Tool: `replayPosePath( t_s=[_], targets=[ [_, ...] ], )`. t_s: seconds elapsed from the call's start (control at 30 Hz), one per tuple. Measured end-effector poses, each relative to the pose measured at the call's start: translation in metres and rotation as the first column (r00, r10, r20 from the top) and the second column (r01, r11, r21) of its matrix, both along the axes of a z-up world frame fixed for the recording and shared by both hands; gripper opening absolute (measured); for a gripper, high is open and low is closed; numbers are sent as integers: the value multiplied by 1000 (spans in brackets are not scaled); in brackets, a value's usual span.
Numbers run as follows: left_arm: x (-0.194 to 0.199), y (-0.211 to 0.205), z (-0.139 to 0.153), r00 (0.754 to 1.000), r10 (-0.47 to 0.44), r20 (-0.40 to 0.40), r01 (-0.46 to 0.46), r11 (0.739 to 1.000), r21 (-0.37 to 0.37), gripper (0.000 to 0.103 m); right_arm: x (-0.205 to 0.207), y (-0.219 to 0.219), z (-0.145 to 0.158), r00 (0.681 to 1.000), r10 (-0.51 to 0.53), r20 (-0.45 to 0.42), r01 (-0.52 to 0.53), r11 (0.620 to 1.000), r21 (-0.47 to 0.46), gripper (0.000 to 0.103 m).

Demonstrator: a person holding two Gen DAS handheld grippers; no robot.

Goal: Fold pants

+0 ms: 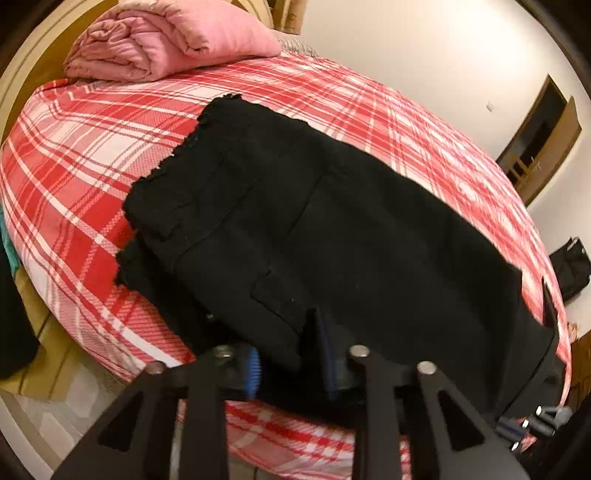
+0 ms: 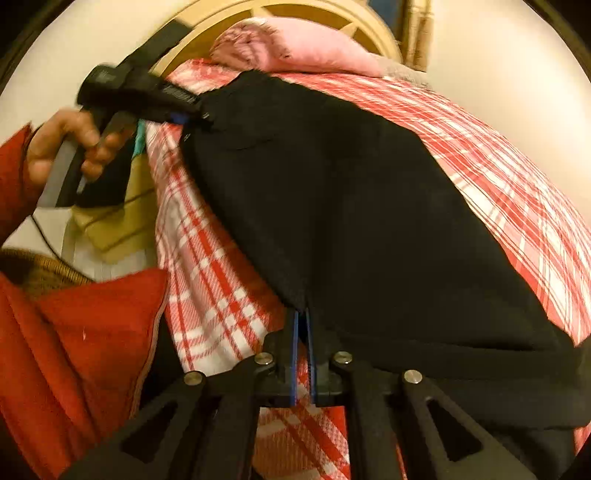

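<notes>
Black pants (image 1: 314, 229) lie on a red and white plaid bed, folded lengthwise, frayed hems toward the far left. My left gripper (image 1: 291, 354) is shut on the pants' near edge; black cloth fills the gap between its blue pads. The pants also show in the right wrist view (image 2: 351, 206). My right gripper (image 2: 303, 325) is shut on the pants' near edge, pads almost together with cloth pinched at their tips. The left gripper also shows in the right wrist view (image 2: 188, 116), clamped on the far corner, held by a hand.
A folded pink blanket (image 1: 166, 37) lies at the head of the bed (image 1: 74, 155). The wooden headboard (image 2: 229, 22) is behind it. A red sleeve (image 2: 81, 332) is at the left. A black bag (image 1: 570, 267) sits on the floor by the wall.
</notes>
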State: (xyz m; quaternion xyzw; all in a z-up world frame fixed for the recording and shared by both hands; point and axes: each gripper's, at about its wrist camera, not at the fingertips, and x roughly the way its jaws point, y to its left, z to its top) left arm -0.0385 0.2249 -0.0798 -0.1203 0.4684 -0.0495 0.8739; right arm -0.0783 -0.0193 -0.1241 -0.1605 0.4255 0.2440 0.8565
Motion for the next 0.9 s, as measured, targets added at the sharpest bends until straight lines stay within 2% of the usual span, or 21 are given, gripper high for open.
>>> replayPosePath(
  t_s=[0.07,0.1,0.13,0.17,0.23,0.3,0.4,0.47,0.53,0.6,0.67,0.7,0.73,0.77,0.8,0.83,0.87,0.9],
  targets=[
    [-3,8,5,1000,14,-9,-14,999,33,56,2,-1,2,1000,-6,-8,6,1000,12,14],
    [-5,13,8,1000,11,-8,-11,1000,5,59,2,-1,4,1000,-10,-18,10,1000,19,22],
    [-7,20,12,999,41,-13,-41,999,10,62,4,-3,8,999,-14,-36,15,999,44,31],
    [-13,29,22,994,114,-3,-113,991,73,67,4,-6,15,999,-18,-51,22,995,93,36],
    [-20,44,44,979,192,76,-201,967,153,68,2,-18,35,999,-25,-42,33,976,213,58],
    [-26,54,62,960,235,153,-259,951,171,71,1,-29,54,999,-54,6,50,958,284,68],
    [-24,56,81,935,248,252,-293,943,158,74,8,-45,72,989,-135,54,109,935,338,69],
    [-11,43,84,934,214,287,-268,949,166,74,20,-59,75,973,-224,48,196,922,335,69],
    [6,22,79,938,165,306,-234,951,204,74,29,-74,75,945,-327,33,302,905,300,69],
    [23,12,73,942,185,279,-248,946,211,75,30,-103,78,892,-448,58,418,868,267,69],
    [30,6,68,950,172,261,-213,967,138,75,35,-141,87,794,-601,90,570,788,233,69],
    [34,-1,64,953,152,262,-184,978,100,75,39,-160,92,737,-667,106,636,739,222,69],
    [34,-7,60,956,135,262,-167,981,103,75,45,-186,96,672,-730,123,701,681,210,69],
    [34,-15,54,958,123,257,-160,979,129,75,53,-205,99,620,-774,130,749,633,194,69],
    [37,-21,47,963,122,242,-164,974,159,75,65,-228,102,553,-823,133,806,568,166,69],
    [40,-26,37,969,130,210,-170,967,189,75,75,-246,101,506,-853,126,842,521,140,69],
    [41,-29,23,977,134,165,-166,967,196,75,90,-268,98,453,-886,105,880,463,108,69],
    [40,-31,14,981,135,136,-159,970,185,75,100,-285,94,414,-906,88,903,421,87,69]
  ],
)
